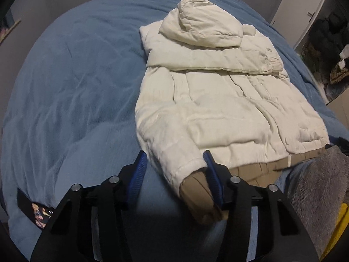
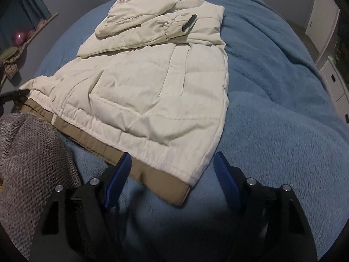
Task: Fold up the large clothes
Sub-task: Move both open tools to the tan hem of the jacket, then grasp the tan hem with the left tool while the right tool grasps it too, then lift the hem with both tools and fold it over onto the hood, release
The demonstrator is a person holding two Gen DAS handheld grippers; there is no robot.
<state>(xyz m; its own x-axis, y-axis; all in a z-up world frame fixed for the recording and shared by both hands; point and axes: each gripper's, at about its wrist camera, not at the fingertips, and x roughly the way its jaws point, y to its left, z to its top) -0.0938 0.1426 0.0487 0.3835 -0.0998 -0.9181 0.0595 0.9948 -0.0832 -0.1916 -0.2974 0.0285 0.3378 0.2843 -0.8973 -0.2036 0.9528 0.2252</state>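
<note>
Left gripper [image 1: 175, 163] agape round cuff [image 1: 196, 194] | jacket [image 2: 148, 91] hem partly hidden

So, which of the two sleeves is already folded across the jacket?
The far sleeve, just under the hood, lies flat across the chest. The near sleeve is unfolded: it hangs along the side, its tan cuff between the open left gripper fingers.

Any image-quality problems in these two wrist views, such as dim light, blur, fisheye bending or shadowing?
Left wrist: dim indoor light, dark vignette in the corners, the blue blanket bulges under fisheye, the white jacket is fairly sharp, and shadow falls between the open left gripper fingers. Right wrist: similar dimness, soft smear on the blanket at the right edge, dark shadow below the open right gripper.
</note>
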